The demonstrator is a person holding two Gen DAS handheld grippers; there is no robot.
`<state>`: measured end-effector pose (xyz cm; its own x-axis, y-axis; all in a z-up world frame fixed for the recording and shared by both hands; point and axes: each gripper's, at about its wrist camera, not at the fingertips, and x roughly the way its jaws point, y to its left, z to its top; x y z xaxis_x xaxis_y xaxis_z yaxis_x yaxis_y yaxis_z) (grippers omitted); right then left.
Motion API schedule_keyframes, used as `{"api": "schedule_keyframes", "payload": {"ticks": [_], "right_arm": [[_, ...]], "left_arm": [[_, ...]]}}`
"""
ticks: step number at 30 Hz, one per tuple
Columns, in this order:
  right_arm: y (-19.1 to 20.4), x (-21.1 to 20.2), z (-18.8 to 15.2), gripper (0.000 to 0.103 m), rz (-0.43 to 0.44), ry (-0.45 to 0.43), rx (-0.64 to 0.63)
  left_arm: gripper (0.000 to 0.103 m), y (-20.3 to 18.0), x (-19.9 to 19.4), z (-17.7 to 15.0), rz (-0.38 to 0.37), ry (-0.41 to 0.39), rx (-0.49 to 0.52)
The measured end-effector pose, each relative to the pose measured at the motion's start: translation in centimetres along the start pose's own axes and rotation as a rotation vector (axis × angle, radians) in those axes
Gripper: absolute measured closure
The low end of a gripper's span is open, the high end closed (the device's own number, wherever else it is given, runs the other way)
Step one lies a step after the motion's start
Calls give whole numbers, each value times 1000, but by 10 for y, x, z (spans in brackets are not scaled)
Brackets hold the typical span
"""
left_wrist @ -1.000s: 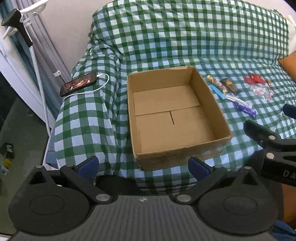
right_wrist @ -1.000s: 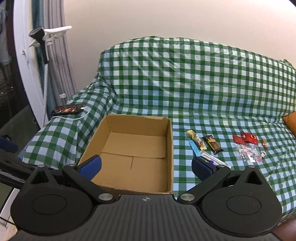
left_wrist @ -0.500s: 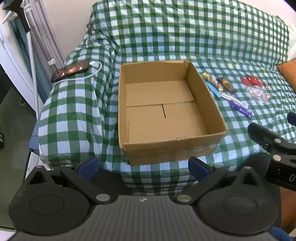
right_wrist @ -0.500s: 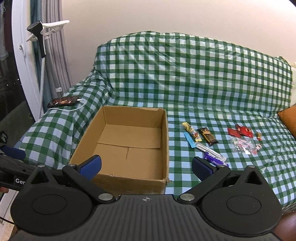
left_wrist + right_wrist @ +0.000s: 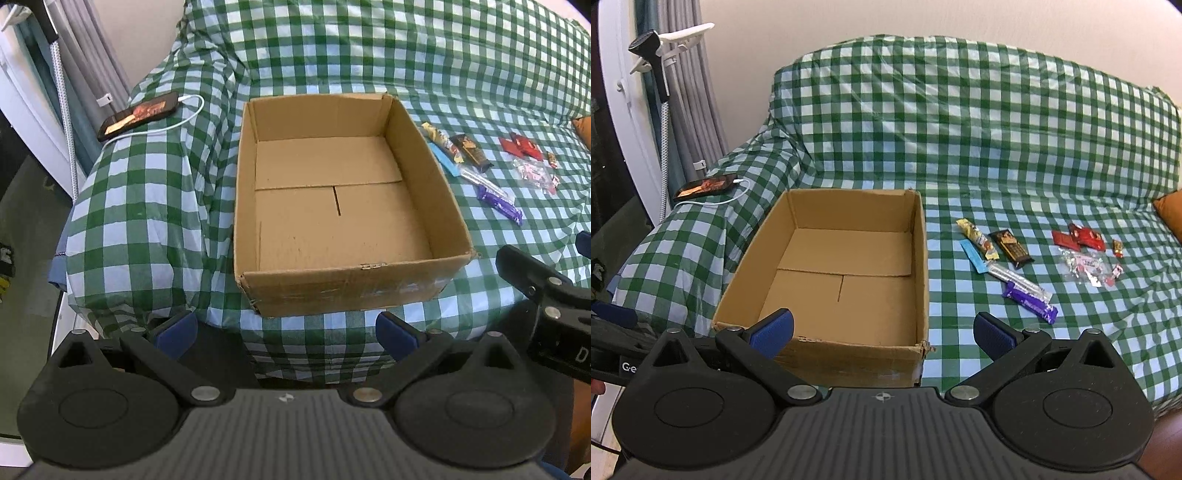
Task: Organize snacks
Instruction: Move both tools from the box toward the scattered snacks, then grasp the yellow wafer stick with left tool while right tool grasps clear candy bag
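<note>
An empty brown cardboard box (image 5: 343,280) (image 5: 923,266) stands open on a sofa draped in green-and-white check cloth. To its right lie loose snacks: a purple bar (image 5: 1030,306) (image 5: 500,205), a clear-wrapped stick (image 5: 1019,280), a blue stick (image 5: 975,256), a yellow bar (image 5: 977,238), a dark chocolate bar (image 5: 1012,248), red packets (image 5: 1080,236) and a clear bag of candies (image 5: 1082,266). My left gripper (image 5: 284,328) is open in front of the box's near wall, holding nothing. My right gripper (image 5: 882,332) is open too, near the box's front right corner, short of the snacks.
A phone (image 5: 140,115) on a white charging cable (image 5: 173,123) rests on the sofa's left armrest. A garment steamer pole (image 5: 661,96) and grey curtain stand at the left. An orange cushion (image 5: 1169,214) sits at the far right. The sofa's front edge drops off just before the grippers.
Both grippers have drifted slightly; the box and snacks look a little closer in both views. Both stay open and nothing on the sofa has moved.
</note>
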<state>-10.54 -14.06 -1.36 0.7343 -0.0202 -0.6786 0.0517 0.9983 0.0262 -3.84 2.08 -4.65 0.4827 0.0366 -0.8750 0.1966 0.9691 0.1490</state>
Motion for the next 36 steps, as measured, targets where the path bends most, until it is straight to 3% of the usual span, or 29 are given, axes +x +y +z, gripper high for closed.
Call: {"api": "schedule_keyframes", "payload": {"ticks": [15, 21, 28, 36], "right_arm": [[-34, 17, 1, 0, 14, -26, 96], [-83, 21, 4, 0, -76, -120, 134], [-157, 55, -4, 0, -223, -136, 120], [-236, 108, -14, 0, -281, -69, 218]], "left_arm": [[0, -26, 16, 16, 10, 44, 11], [0, -46, 22, 34, -9, 64, 20], [0, -85, 29, 76, -67, 66, -7], [0, -176, 68, 155, -66, 46, 82]]}}
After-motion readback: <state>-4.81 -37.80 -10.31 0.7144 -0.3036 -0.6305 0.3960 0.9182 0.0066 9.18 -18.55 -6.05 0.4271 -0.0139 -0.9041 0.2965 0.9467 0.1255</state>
